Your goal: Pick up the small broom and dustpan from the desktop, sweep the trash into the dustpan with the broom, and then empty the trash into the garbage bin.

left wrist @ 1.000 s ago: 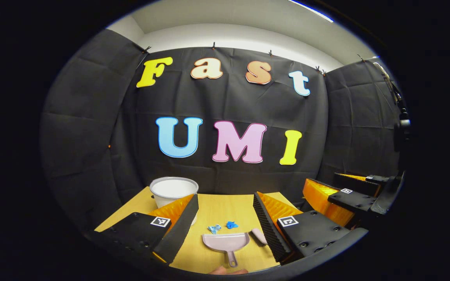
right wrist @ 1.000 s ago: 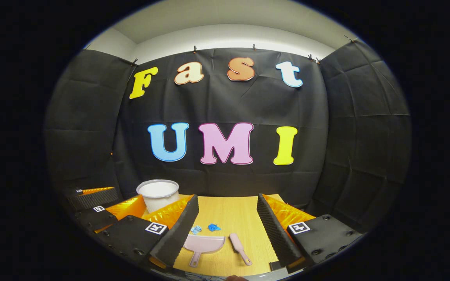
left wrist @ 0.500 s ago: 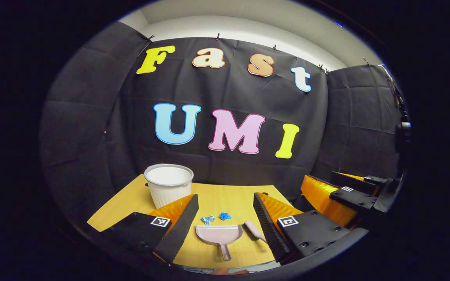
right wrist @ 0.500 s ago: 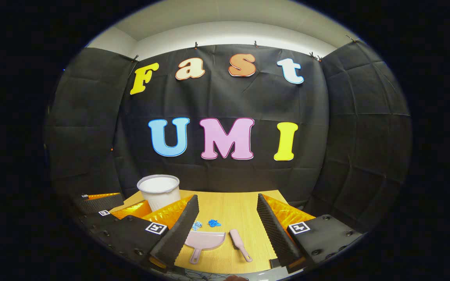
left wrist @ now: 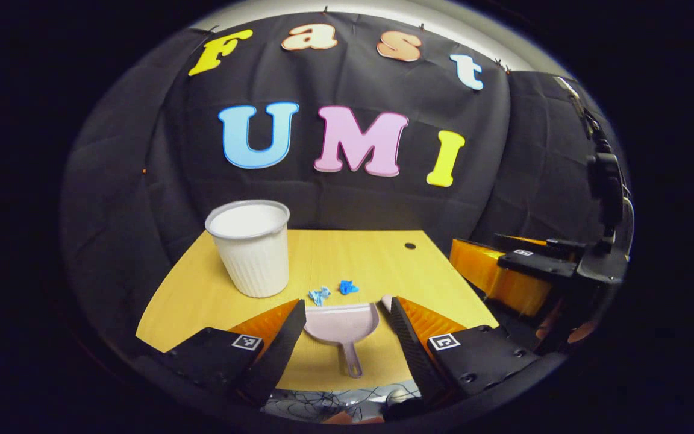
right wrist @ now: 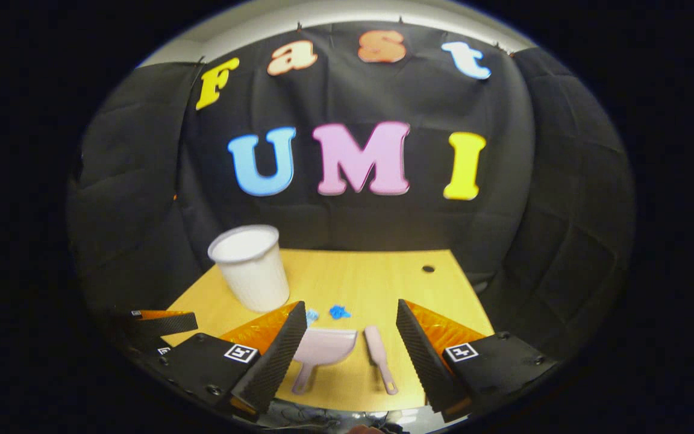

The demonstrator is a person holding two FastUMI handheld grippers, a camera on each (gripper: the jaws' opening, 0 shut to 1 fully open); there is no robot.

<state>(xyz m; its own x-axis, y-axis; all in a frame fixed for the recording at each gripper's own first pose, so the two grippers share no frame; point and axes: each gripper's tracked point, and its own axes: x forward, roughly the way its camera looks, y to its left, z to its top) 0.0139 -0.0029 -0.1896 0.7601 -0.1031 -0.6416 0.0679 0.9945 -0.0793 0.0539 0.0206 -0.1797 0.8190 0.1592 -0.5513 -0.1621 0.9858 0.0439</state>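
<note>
A pale pink dustpan (left wrist: pixel 341 324) lies near the desk's front edge with its handle toward me. It shows between the open fingers of my left gripper (left wrist: pixel 347 306), which is above it and short of it. The matching small broom (right wrist: pixel 378 355) lies just right of the dustpan (right wrist: pixel 323 348), between the open fingers of my right gripper (right wrist: pixel 352 307). Two bits of blue trash (left wrist: pixel 348 287) (right wrist: pixel 340 311) lie just beyond the dustpan. The white garbage bin (left wrist: pixel 250 247) (right wrist: pixel 249 265) stands upright at the back left. Nothing is held.
The wooden desk (left wrist: pixel 202 289) (right wrist: pixel 383 277) has a small round hole (left wrist: pixel 409 246) near its far right corner. My right gripper (left wrist: pixel 522 265) shows at the right of the left gripper view. Cables (left wrist: pixel 335 401) hang below the front edge.
Both cameras have risen and tilted down, so more of the desk top and the whole bin now show. The dustpan, broom and trash have not moved. Both grippers stayed open.
</note>
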